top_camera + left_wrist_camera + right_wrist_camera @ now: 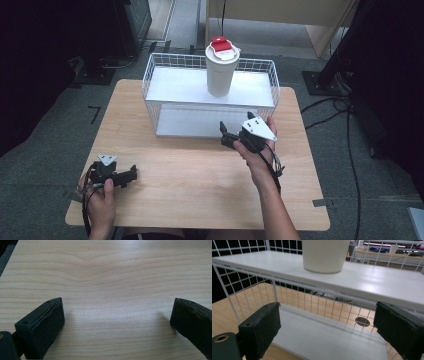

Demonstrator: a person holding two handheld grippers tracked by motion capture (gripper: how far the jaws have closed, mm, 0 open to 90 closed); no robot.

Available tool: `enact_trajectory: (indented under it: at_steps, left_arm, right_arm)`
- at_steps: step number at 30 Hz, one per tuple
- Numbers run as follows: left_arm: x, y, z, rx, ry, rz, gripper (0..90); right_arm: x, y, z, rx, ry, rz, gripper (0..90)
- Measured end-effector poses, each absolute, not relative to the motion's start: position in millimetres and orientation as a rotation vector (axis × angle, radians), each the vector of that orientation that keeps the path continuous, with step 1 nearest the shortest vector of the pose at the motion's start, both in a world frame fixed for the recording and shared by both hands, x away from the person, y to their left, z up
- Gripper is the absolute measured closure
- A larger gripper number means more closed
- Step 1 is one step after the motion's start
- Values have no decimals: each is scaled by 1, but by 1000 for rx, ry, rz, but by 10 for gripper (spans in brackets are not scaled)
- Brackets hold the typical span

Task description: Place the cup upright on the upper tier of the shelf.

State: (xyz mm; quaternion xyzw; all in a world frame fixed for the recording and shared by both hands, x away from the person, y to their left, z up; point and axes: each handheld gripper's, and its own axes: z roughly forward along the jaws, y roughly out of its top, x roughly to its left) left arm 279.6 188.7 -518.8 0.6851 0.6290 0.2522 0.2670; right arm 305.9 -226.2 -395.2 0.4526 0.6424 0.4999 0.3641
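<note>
A white cup (220, 72) with a red-and-white lid stands on the top shelf (175, 85) of a white wire rack (150, 75). In the right gripper view the cup's base (323, 257) sits on that shelf (374, 280), above the lower shelf (317, 337). My right gripper (226, 134) is open, just in front of the rack, facing it, with nothing between its jaws (325, 332). My left gripper (132, 175) rests low at the table's front left, open, with only bare wood (117, 315) between its jaws.
The wooden table (200, 185) has free room in front of the rack. A round hole (362, 321) in the tabletop lies behind the rack. Dark stands and cables (345, 115) lie on the grey floor around the table.
</note>
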Motion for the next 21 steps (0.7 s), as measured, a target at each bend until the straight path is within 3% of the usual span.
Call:
enact_trajectory:
  at_steps: [21]
  left_arm:
    - [280, 189, -519, 1850, 1698, 681, 0]
  right_arm:
    - [264, -275, -456, 1281, 1658, 1182, 75]
